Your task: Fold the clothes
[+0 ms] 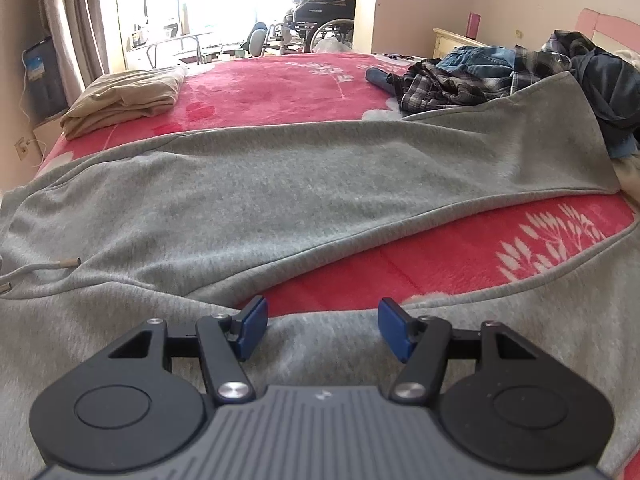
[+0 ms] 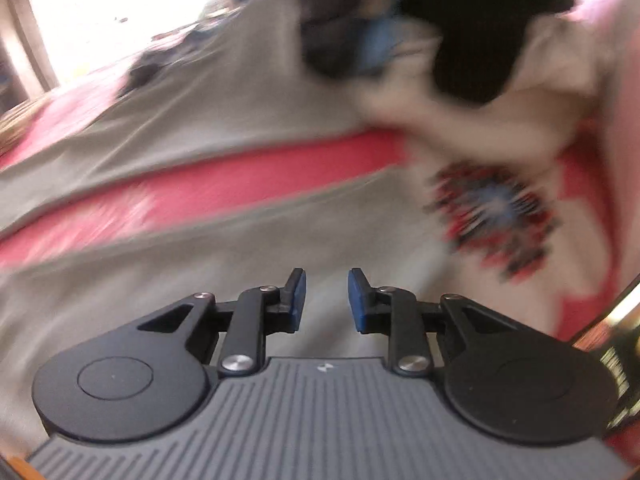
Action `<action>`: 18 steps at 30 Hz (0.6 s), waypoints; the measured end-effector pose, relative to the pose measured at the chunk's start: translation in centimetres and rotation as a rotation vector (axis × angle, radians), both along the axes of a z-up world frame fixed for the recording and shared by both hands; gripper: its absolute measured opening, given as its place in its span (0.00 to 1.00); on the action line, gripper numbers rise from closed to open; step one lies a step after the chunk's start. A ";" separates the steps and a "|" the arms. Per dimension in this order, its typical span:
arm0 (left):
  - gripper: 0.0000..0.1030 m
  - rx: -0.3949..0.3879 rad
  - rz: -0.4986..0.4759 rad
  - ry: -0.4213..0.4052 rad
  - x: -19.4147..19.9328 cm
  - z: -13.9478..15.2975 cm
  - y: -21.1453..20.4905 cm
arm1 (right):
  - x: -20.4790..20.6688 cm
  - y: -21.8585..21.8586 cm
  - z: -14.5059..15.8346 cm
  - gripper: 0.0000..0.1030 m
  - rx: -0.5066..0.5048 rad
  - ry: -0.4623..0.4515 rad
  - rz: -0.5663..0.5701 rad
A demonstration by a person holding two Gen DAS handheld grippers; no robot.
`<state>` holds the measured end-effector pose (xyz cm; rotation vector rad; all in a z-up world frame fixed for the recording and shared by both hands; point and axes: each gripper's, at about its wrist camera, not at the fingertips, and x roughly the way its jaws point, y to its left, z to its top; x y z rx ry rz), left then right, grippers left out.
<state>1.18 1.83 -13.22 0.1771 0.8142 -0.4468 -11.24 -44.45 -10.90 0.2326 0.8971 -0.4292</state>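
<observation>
Grey sweatpants [image 1: 304,192] lie spread across a red blanket [image 1: 280,88] on a bed, one leg stretching to the right, the other along the near edge. A drawstring [image 1: 48,268] trails at the left. My left gripper [image 1: 322,330] hovers open just over the near grey leg, nothing between its blue pads [image 1: 252,326]. In the blurred right wrist view my right gripper [image 2: 326,300] is also open above the grey fabric [image 2: 200,264], with the red blanket [image 2: 224,184] showing as a strip between the legs.
A folded tan garment [image 1: 128,96] sits at the bed's far left. A heap of plaid and denim clothes [image 1: 500,72] lies at the far right. A wheelchair [image 1: 320,20] stands beyond the bed. A patterned cloth [image 2: 492,216] and dark clothes [image 2: 472,28] lie ahead of my right gripper.
</observation>
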 end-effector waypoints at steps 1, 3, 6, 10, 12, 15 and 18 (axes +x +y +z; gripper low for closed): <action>0.61 -0.001 0.003 0.000 0.0 0.0 0.1 | -0.7 0.2 -0.2 0.21 0.013 0.010 0.006; 0.61 -0.003 0.008 0.002 0.0 0.1 0.2 | -2.1 -0.4 -0.4 0.19 0.027 0.020 -0.037; 0.61 -0.008 0.020 -0.004 0.0 0.3 0.6 | -3.0 -0.2 0.8 0.22 -0.053 0.042 -0.053; 0.61 -0.029 0.062 -0.001 0.0 0.5 1.3 | -3.3 2.3 1.8 0.22 -0.019 -0.021 0.079; 0.61 -0.040 0.082 0.001 -0.1 0.8 1.7 | -3.6 1.9 0.8 0.22 0.039 0.000 0.058; 0.61 -0.060 0.110 0.005 -0.6 1.7 3.2 | -6.2 -0.7 -0.5 0.21 0.117 0.017 -0.109; 0.66 -0.084 0.143 0.008 -1.6 2.3 4.6 | -7.4 -0.7 0.7 0.22 0.120 0.024 -0.160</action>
